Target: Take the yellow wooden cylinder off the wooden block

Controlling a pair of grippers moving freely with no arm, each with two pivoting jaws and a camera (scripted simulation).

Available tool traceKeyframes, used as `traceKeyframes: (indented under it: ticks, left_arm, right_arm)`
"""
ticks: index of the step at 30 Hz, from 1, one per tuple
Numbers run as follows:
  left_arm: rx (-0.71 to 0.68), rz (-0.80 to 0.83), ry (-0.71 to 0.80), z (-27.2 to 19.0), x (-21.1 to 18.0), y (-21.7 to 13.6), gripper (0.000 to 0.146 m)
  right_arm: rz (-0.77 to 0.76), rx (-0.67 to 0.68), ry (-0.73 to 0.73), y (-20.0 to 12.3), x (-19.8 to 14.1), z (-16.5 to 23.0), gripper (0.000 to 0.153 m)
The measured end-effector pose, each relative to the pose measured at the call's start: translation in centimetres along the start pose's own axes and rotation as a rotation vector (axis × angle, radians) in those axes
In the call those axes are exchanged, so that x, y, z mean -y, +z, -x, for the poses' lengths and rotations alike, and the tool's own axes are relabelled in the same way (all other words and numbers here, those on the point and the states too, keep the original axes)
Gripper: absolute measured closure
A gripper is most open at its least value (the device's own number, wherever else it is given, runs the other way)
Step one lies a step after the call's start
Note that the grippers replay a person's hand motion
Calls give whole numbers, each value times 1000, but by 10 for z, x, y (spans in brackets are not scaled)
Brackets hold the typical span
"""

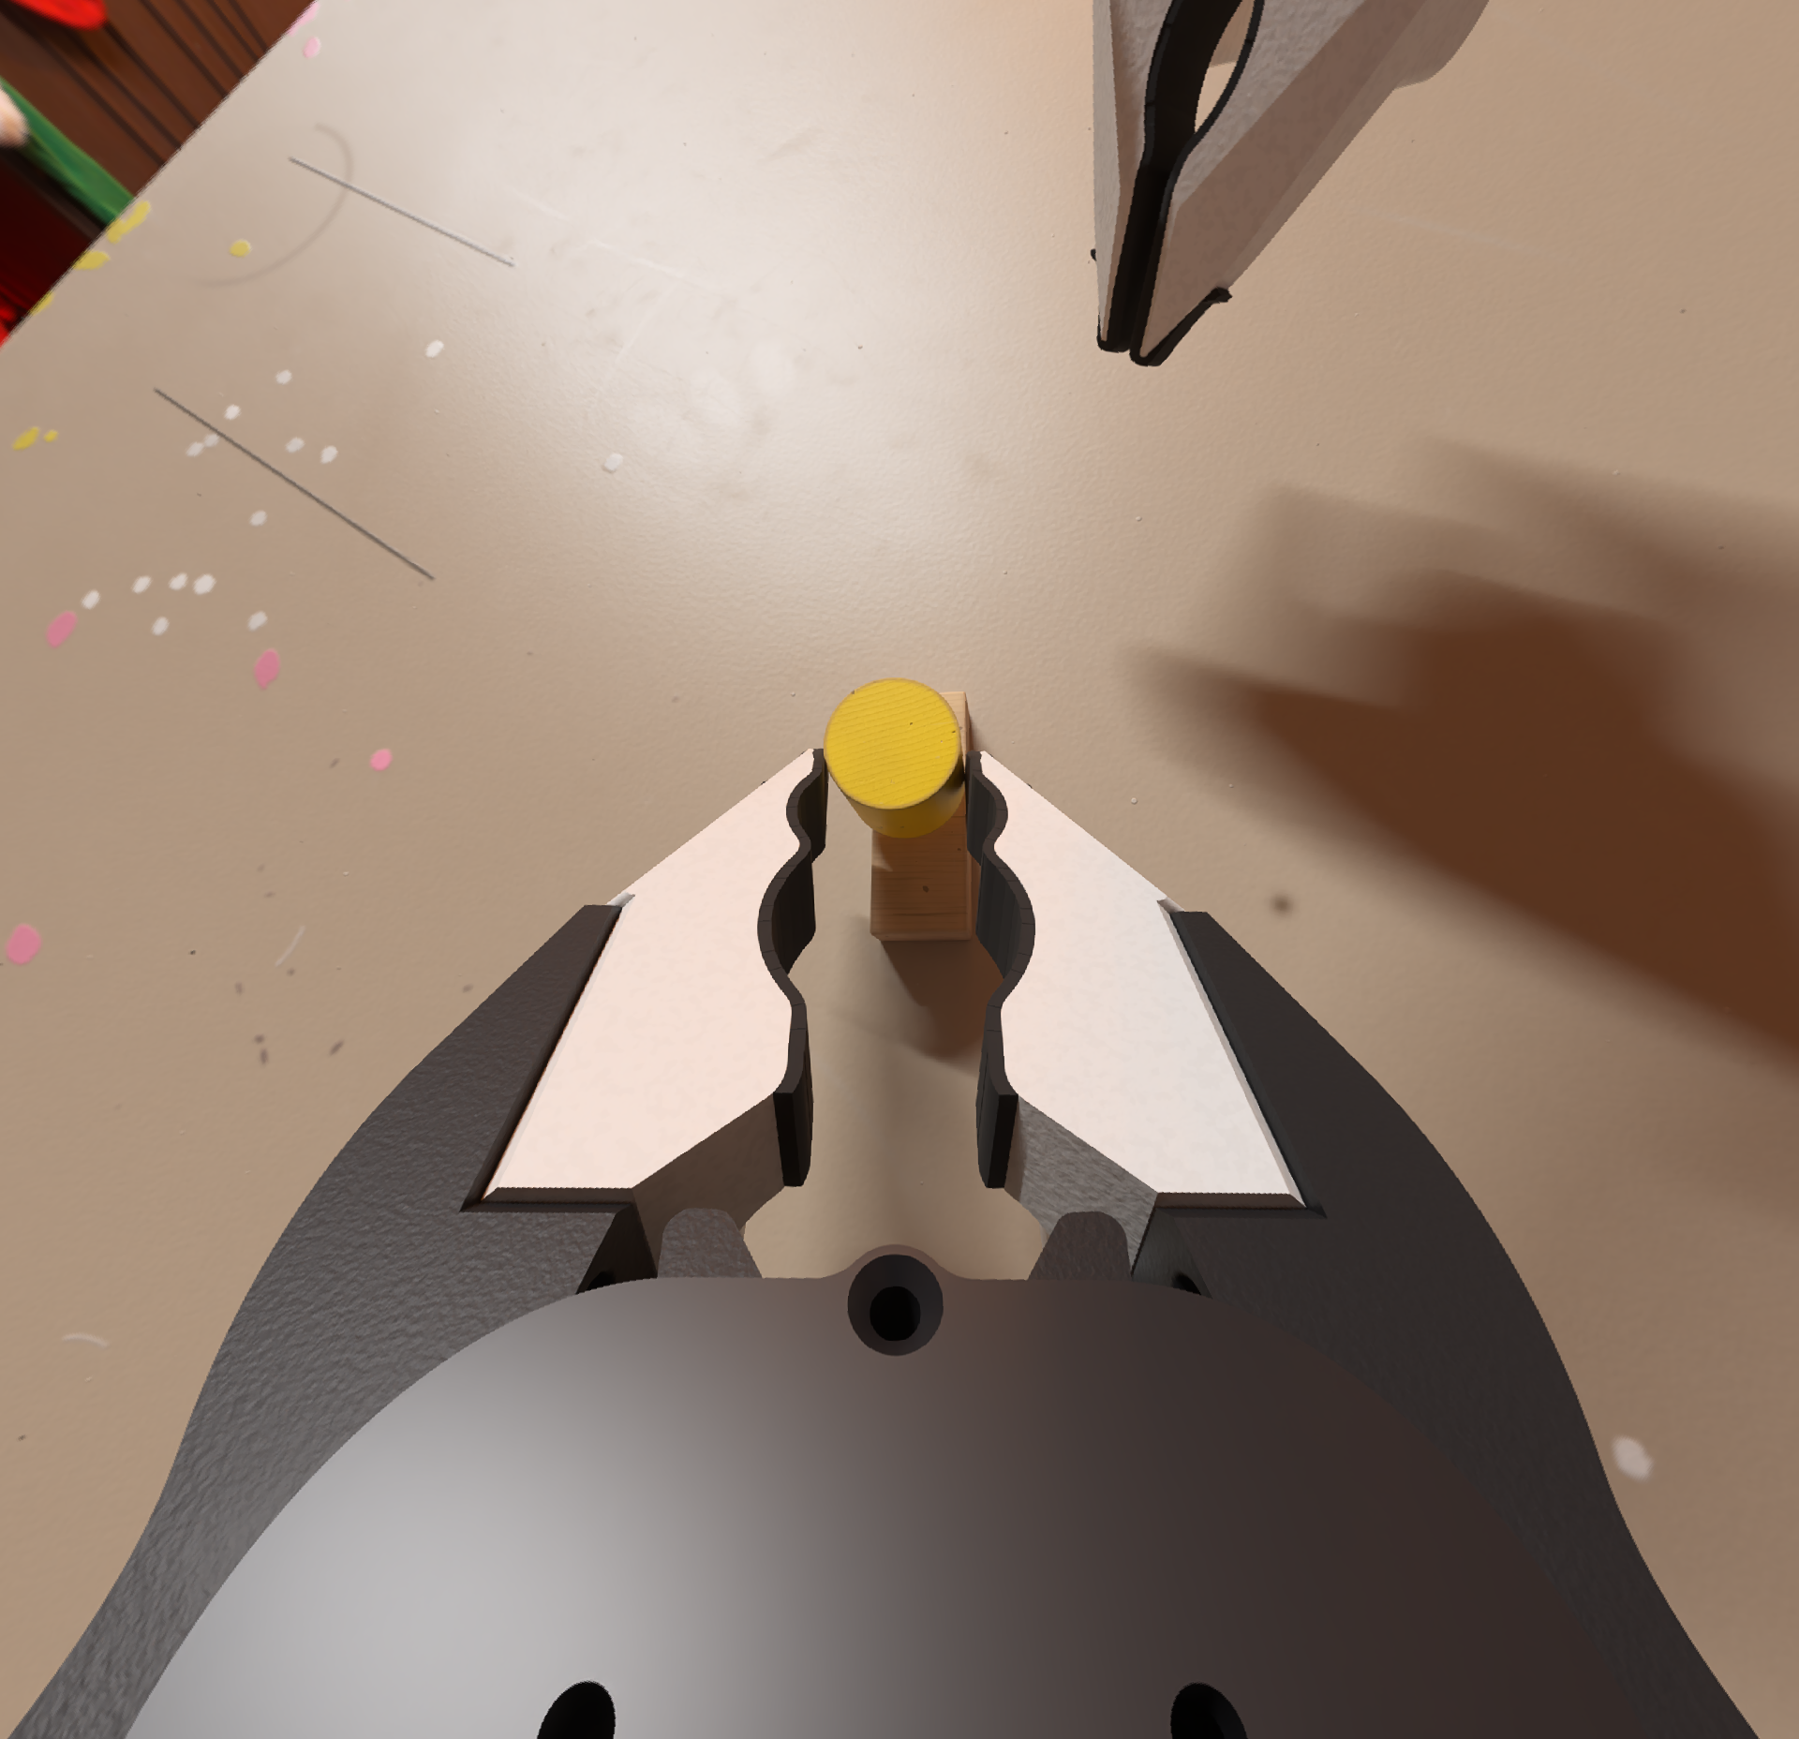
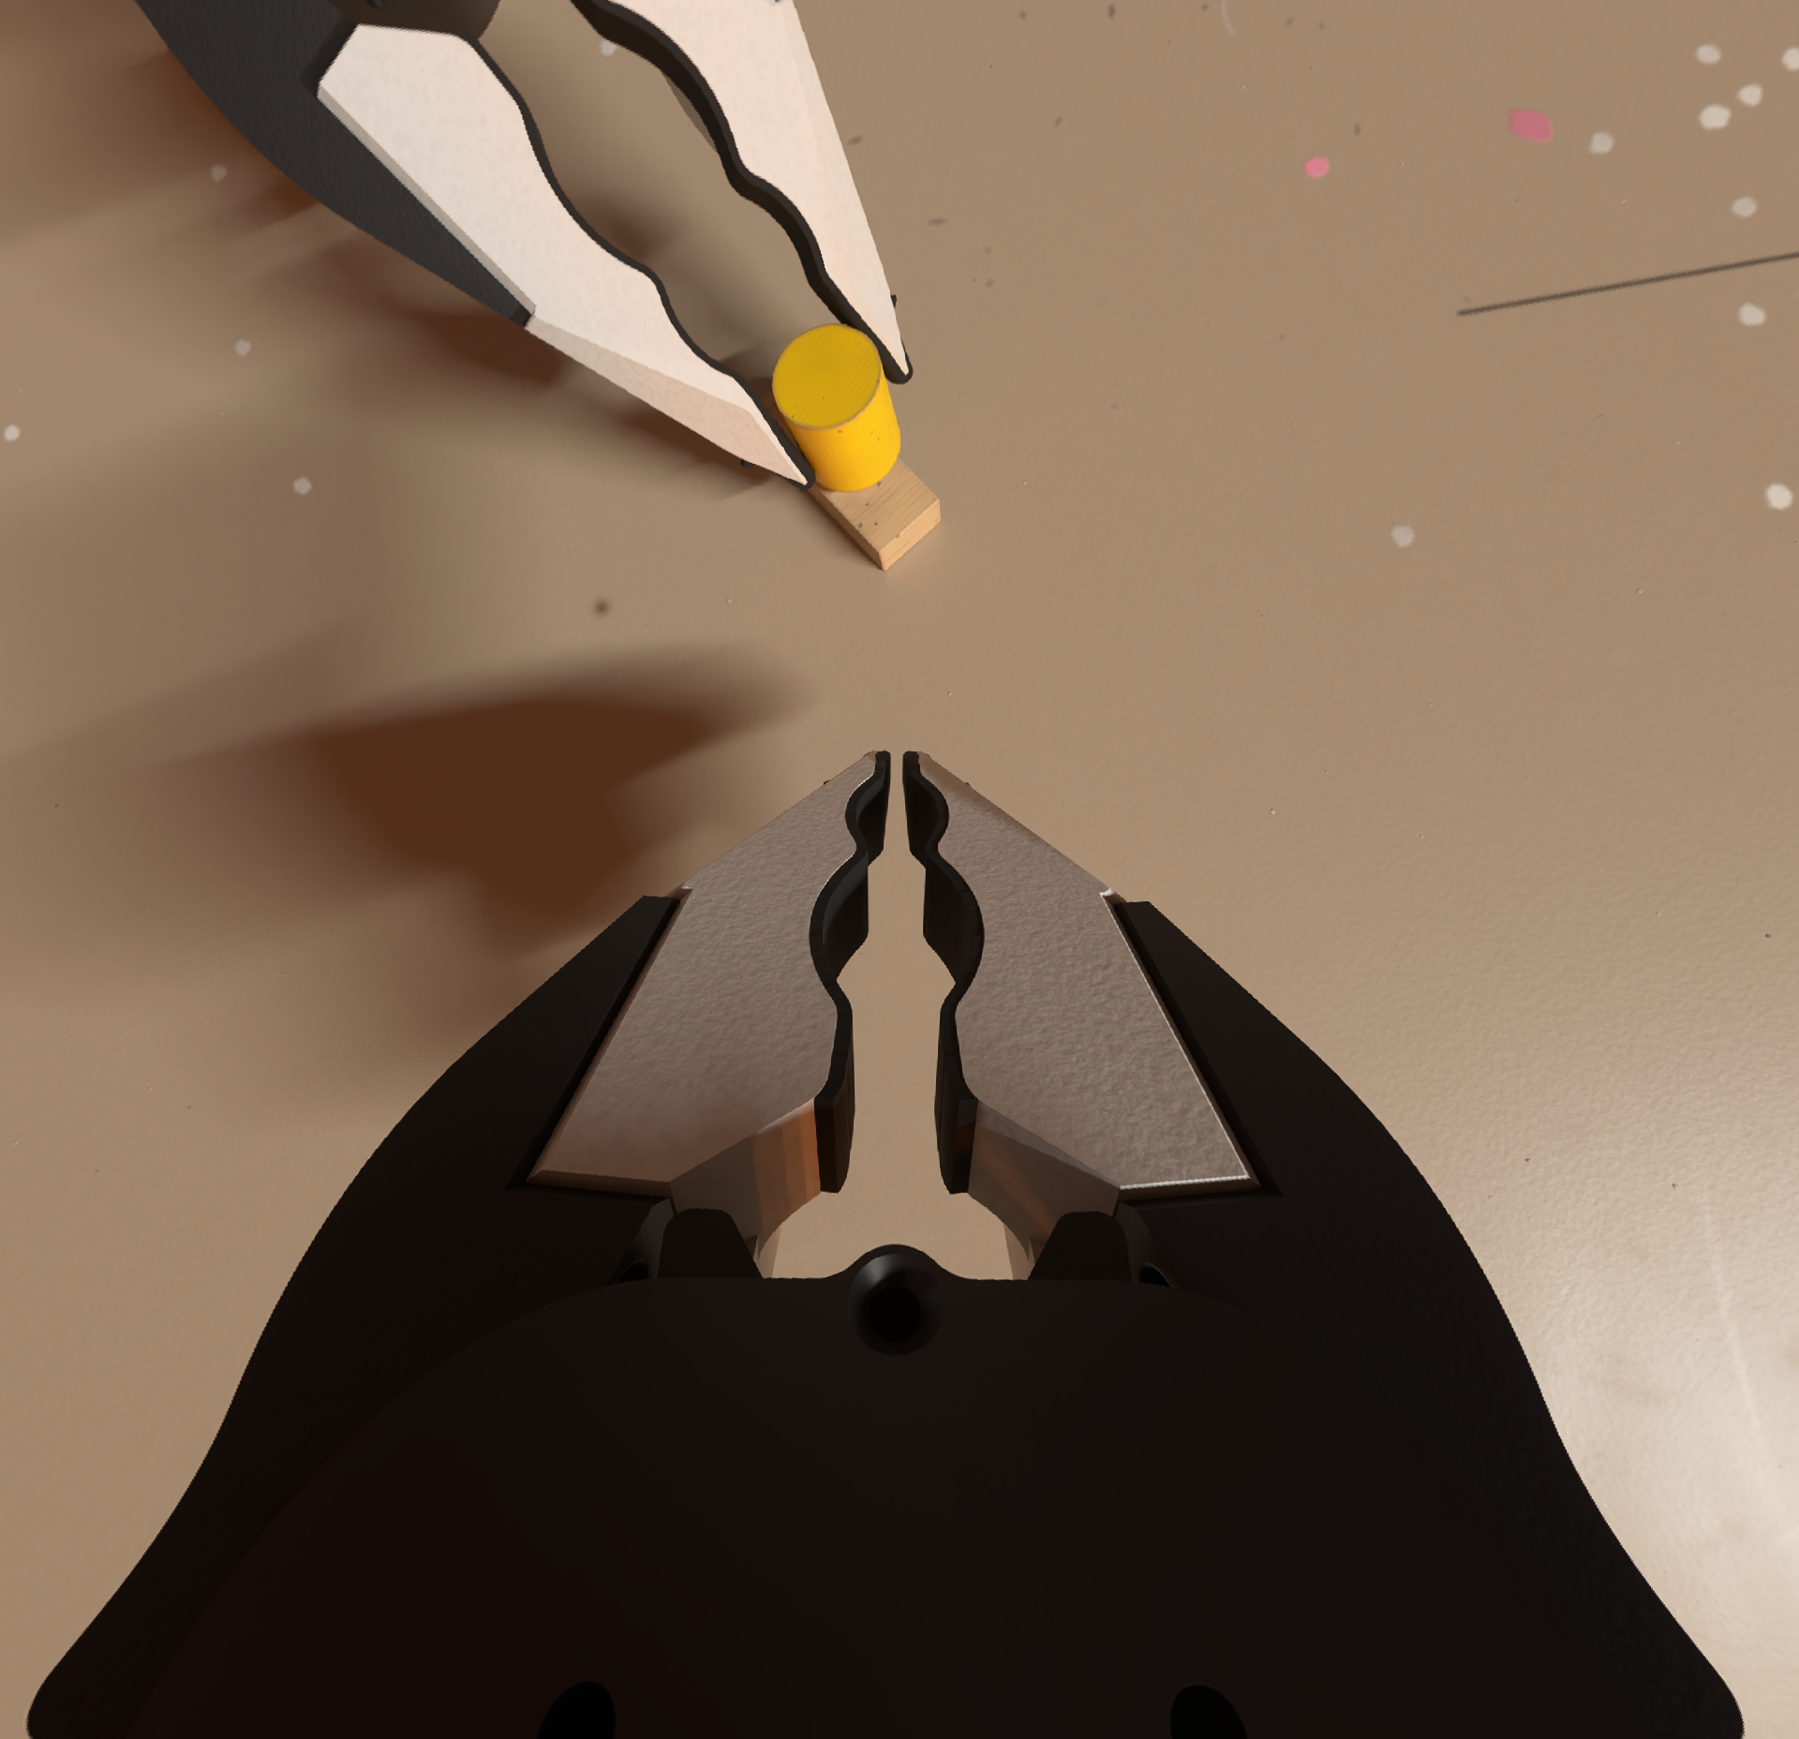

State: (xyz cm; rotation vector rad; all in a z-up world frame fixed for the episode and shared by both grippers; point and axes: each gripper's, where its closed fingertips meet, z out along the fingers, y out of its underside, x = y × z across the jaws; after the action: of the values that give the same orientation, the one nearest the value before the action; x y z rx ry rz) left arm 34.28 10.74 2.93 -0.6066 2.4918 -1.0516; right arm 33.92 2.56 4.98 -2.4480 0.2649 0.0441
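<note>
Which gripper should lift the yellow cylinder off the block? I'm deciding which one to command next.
Left. The left gripper already has its fingertips on either side of the yellow cylinder, which stands on the wooden block. The right gripper is nearly closed and hangs apart from both.

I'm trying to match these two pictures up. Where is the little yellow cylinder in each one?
Left wrist view: the yellow cylinder sits just above centre, standing on the wooden block, between the tips of the left gripper.
Right wrist view: upper left of centre, the cylinder stands on the block, with the same gripper reaching in from the top left.
Shared landmark: the wooden block under the cylinder.
</note>
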Motion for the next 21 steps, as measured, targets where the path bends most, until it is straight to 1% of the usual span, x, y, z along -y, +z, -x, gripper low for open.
traceKeyframes:
  ticks: [4, 8, 13, 15, 18, 21]
  left_arm:
    - [-34, 12, -26, -3, -3, 2, 118]
    - [-47, 13, 0, -9, -3, 3, 118]
    - [-76, 6, -1, -18, 1, 6, 119]
    - [-97, -7, -12, -23, 4, 7, 119]
    - [-63, 3, 2, -20, 3, 8, 119]
    - [-65, -3, -17, -19, 3, 9, 119]
  right_arm:
    - [14, 1, 0, 2, -2, 1, 150]
    - [20, 8, 11, 3, -2, 2, 150]
    - [16, 42, 68, 6, -3, 2, 150]
    - [22, 36, 90, 8, -5, -1, 151]
    - [30, 17, 92, 9, -7, -4, 152]
    - [14, 12, 90, 8, -3, -4, 152]
